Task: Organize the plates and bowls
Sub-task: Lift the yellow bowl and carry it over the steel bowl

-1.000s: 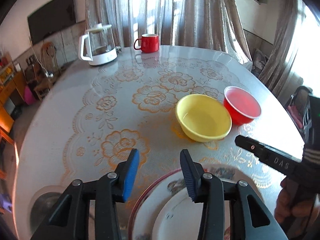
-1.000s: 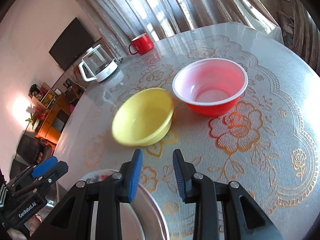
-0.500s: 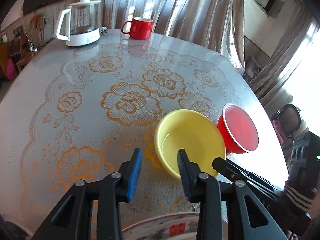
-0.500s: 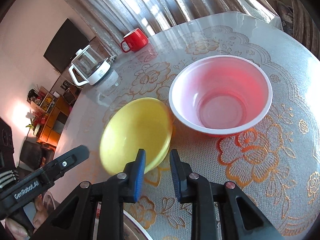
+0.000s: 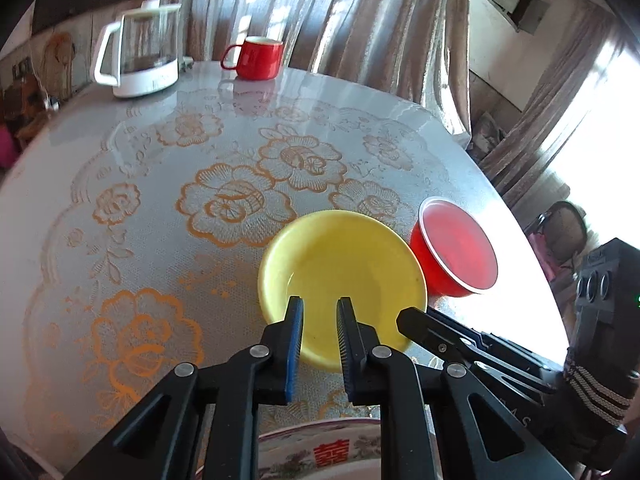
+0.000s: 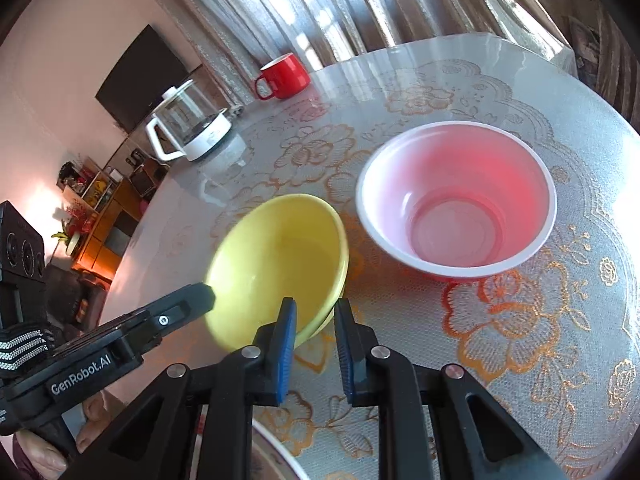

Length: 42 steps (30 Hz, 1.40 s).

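Note:
A yellow bowl (image 5: 340,268) sits on the round table, touching a red bowl (image 5: 456,256) with a white inside on its right. My left gripper (image 5: 319,305) is open, its fingertips over the yellow bowl's near rim. My right gripper (image 6: 314,305) is open, its tips straddling the yellow bowl's (image 6: 280,256) near right rim; it also shows in the left wrist view (image 5: 412,316). The red bowl (image 6: 456,196) stands just beyond. A white decorated plate (image 5: 332,452) lies at the near table edge, under the left gripper.
A glass kettle on a white base (image 5: 140,56) and a red mug (image 5: 256,58) stand at the table's far edge by the curtains. The floral tablecloth (image 5: 224,204) covers the table. The table edge drops off close to the right of the red bowl.
Both grippers have moved forward from over the plate to the yellow bowl's near rim. Both have narrowed somewhat but stay open. The bowls have not moved.

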Motion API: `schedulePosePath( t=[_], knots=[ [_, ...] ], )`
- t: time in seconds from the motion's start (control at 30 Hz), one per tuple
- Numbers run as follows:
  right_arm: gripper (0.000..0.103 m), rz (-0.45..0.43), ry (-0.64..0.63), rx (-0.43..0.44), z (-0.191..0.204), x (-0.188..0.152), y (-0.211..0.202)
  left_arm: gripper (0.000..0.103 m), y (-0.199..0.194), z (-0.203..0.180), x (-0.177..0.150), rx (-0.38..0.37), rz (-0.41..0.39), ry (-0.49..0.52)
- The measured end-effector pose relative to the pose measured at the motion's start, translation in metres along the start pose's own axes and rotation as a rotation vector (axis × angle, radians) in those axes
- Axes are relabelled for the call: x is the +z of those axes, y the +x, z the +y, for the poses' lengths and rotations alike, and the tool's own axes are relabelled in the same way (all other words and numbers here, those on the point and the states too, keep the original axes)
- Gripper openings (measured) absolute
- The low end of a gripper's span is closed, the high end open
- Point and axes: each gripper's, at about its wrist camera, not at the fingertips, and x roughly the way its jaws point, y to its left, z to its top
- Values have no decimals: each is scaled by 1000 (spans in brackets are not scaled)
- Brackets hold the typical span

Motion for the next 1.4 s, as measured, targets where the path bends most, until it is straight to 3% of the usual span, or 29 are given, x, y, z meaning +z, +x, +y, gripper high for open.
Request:
schedulePosePath(
  t=[0.13,0.23,0.3,0.37,0.4,0.5,0.53,0.63,0.7,1.03,1.4],
  knots=[
    [17,16,-26,-51,6,-2,4,18,-5,14,2,13,2,-65],
    [17,23,1,-41,0,-2,5,18,-4,25,6,51,8,-87],
    [17,23,3,-43,0,-2,6,22,2,30,7,34,36,-95],
    [17,22,4,-41,0,-1,7,35,6,32,6,18,47,-111],
    [17,22,2,-41,0,-1,7,37,9,31,6,18,50,-114],
    [17,25,3,-41,-1,0,8,33,22,26,3,3,76,-104],
    [17,27,4,-42,-2,0,9,20,25,22,2,-16,83,-82],
    [18,30,14,-51,-7,0,9,17,21,15,-2,-9,55,-38],
    [18,30,24,-53,-10,0,8,16,14,15,-4,-36,39,-44],
    [18,13,16,15,5,-10,-11,16,-25,19,-13,-4,-27,-56],
    [18,10,-83,106,58,-34,-32,16,-104,29,-53,117,-153,-51]
  ],
)
